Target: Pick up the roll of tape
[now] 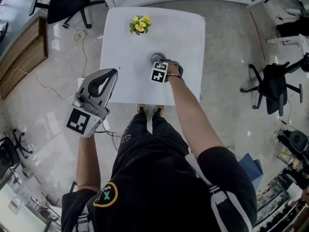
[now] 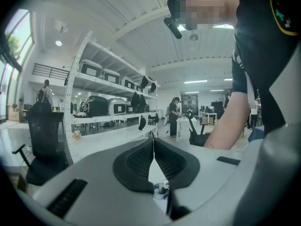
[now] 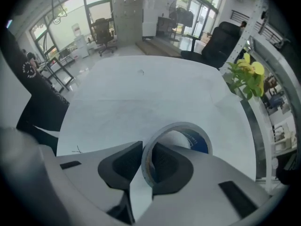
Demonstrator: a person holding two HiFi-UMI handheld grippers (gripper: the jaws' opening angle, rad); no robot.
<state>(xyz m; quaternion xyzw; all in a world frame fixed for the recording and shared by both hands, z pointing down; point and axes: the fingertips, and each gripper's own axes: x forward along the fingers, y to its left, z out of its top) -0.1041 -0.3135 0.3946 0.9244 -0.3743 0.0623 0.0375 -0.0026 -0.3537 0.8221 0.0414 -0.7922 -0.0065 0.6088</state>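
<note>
A grey roll of tape (image 1: 157,58) lies flat on the white table (image 1: 183,37), near its middle. My right gripper (image 1: 161,65) points steeply down onto it. In the right gripper view the roll of tape (image 3: 188,128) is a thin ring with a blue-printed inner wall, and the right gripper (image 3: 143,147) has one pad outside the ring and one inside, pressing on its near wall. My left gripper (image 1: 115,71) hangs off the table's left front corner, held level. In its own view the left gripper (image 2: 154,142) has its pads meeting with nothing between them.
A small pot of yellow flowers (image 1: 140,24) stands at the table's far side, also seen as the flowers (image 3: 249,74) at right. Black office chairs stand at the far left (image 1: 67,4) and the right (image 1: 273,83). Cables trail on the floor left of the table.
</note>
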